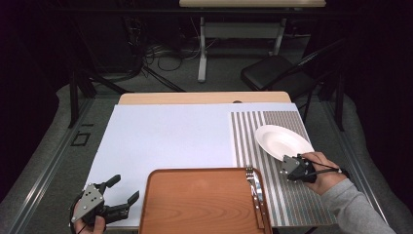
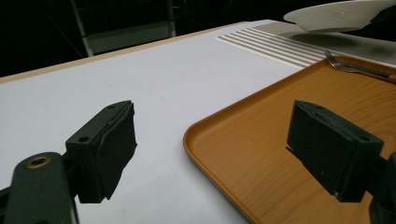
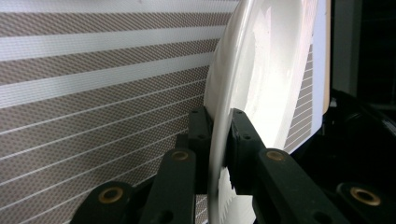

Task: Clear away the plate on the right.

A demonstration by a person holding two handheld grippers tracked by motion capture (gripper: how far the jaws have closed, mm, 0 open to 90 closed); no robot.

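Observation:
A white plate [image 1: 281, 140] lies over the striped placemat [image 1: 287, 195] at the right. My right gripper [image 1: 288, 165] is shut on the plate's near rim. In the right gripper view both jaws pinch the thin rim of the plate [image 3: 261, 70]. A wooden tray [image 1: 195, 202] sits at the front centre, with a fork [image 1: 254, 183] along its right edge. My left gripper [image 1: 122, 191] stands open at the front left, just left of the tray. The left gripper view shows its fingers [image 2: 105, 149] wide apart over the white sheet and the tray [image 2: 261, 154], nothing between them.
A white sheet [image 1: 165, 136] covers most of the wooden table [image 1: 195, 98]. Beyond the table stand a black folding chair [image 1: 275, 73] and a second table's legs [image 1: 202, 48], with cables on the floor.

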